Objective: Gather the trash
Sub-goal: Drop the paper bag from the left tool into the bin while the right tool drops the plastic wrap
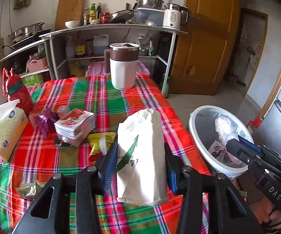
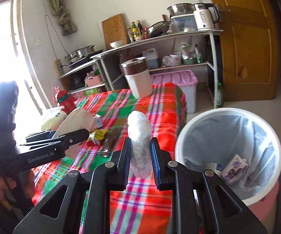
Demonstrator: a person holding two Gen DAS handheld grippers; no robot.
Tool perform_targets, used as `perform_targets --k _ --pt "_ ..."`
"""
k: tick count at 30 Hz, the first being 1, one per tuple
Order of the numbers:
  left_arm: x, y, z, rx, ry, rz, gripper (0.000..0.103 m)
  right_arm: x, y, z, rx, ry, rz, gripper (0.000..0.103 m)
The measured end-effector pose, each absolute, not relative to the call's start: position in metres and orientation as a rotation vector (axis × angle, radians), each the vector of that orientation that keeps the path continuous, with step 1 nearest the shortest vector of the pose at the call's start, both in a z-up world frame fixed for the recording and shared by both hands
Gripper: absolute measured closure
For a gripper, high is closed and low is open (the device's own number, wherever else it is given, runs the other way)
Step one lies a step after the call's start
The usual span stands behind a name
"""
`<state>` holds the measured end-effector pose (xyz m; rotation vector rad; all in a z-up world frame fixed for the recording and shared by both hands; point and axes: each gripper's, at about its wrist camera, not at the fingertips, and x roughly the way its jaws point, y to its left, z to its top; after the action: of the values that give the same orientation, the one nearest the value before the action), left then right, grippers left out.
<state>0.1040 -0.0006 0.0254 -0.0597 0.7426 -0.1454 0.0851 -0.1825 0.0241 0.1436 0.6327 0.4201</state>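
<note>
L gripper clenched on crushed white paper cup over plaid tablecloth; R gripper pinched crumpled clear plastic wrap beside white lined bin. Risk: wrap probably slippery, could've dropped short of rim; grippers near, might've collided.

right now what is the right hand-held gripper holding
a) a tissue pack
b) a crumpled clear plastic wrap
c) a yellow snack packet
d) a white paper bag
b: the right hand-held gripper is shut on a crumpled clear plastic wrap that stands up between its blue pads, while the white paper bag sits in the left hand-held gripper.
</note>
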Motion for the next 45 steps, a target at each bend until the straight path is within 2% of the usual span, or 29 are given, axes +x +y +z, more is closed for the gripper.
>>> perform_targets --k 11,22,30,33,36,45 --pt "0.124 -0.079 0.027 0.004 0.750 -0.308 0.057 0.094 -0.237 0.029 0.147 0.633 0.251 0.082" --pt "0.141 -0.136 0.014 0.050 0.785 -0.390 0.056 0.117 -0.282 0.003 0.147 0.729 0.087 0.082" --pt "0.147 -0.152 0.003 0.044 0.819 -0.418 0.051 0.127 -0.296 -0.014 0.144 0.786 0.038 0.080" --pt "0.148 -0.152 0.002 0.047 0.821 -0.411 0.043 0.126 -0.297 -0.016 0.139 0.794 0.029 0.074" --pt "0.148 -0.150 0.003 0.035 0.818 -0.418 0.040 0.125 -0.297 -0.015 0.141 0.789 0.027 0.055" --pt "0.136 -0.126 0.009 0.008 0.799 -0.392 0.035 0.117 -0.287 -0.007 0.151 0.770 0.041 0.054"
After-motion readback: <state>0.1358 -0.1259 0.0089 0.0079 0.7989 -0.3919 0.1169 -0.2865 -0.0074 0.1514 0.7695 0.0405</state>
